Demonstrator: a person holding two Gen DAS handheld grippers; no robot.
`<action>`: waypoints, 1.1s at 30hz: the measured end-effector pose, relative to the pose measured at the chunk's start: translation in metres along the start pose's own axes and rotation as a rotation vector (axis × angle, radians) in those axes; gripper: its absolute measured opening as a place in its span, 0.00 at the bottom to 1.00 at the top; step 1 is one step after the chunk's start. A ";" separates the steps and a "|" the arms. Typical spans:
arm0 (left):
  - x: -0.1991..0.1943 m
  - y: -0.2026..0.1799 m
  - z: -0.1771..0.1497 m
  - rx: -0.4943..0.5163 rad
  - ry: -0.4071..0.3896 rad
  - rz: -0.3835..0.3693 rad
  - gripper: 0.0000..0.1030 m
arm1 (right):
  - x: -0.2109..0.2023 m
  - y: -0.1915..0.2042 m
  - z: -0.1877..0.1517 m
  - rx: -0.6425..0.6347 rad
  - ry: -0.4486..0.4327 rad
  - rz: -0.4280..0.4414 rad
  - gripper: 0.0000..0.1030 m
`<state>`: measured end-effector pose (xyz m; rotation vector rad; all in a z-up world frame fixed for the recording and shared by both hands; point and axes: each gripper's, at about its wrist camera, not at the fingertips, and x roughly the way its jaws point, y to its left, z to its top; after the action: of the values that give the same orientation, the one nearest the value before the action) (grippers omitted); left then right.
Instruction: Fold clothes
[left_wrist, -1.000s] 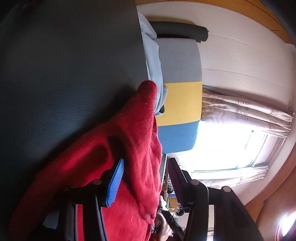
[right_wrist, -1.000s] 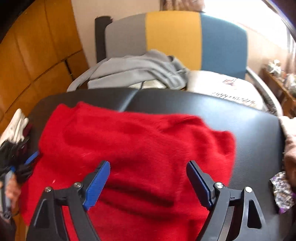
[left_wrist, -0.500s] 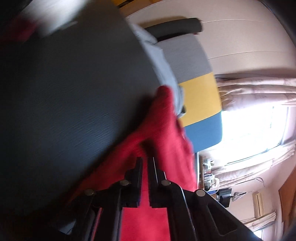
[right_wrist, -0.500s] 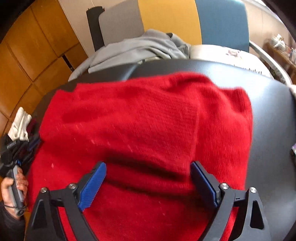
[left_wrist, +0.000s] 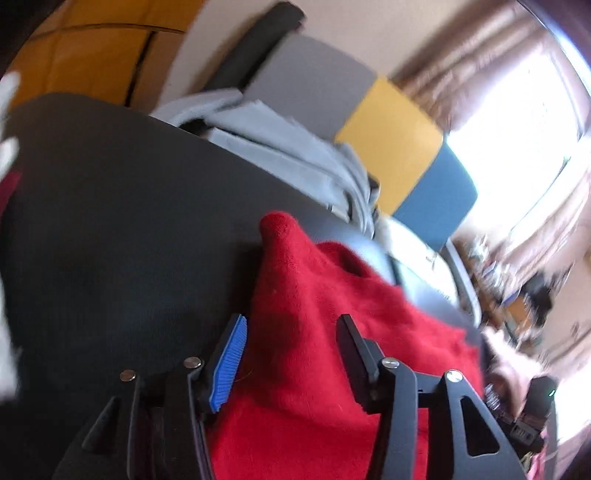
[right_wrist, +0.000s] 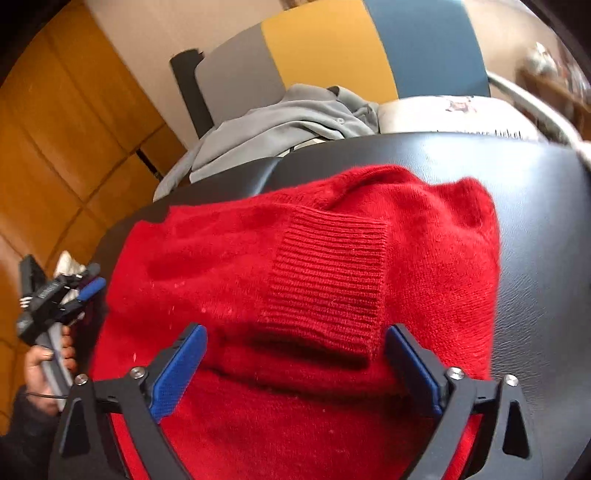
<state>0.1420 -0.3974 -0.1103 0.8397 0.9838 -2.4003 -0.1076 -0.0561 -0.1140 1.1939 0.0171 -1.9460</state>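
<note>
Red sweater (right_wrist: 295, 280) ribbed cuff faces tool (right_wrist: 291, 365)

A lived-in room of a home: at upper right, pale curtains (left_wrist: 491, 48) frame a bright window (left_wrist: 517, 122). A grey, yellow and blue chair (right_wrist: 332, 62) holds loose grey clothing (right_wrist: 280, 125), with orange wood panelling (right_wrist: 62, 140) at left.

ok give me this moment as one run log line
task: fold clothes | red sweater flat on black table, ribbed cuff folded on top | left gripper open | right gripper open over cuff
</note>
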 end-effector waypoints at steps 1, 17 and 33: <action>0.010 -0.004 0.004 0.018 0.023 0.013 0.49 | 0.005 -0.001 0.002 0.010 0.014 -0.031 0.68; -0.017 0.014 -0.015 -0.067 0.039 0.075 0.23 | 0.002 0.021 0.003 -0.172 0.047 -0.161 0.30; 0.006 -0.079 -0.032 0.233 0.064 0.015 0.36 | 0.037 0.073 0.026 -0.328 0.018 -0.125 0.69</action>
<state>0.1050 -0.3222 -0.0946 1.0065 0.7254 -2.5217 -0.0868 -0.1379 -0.0988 1.0105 0.4136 -1.9474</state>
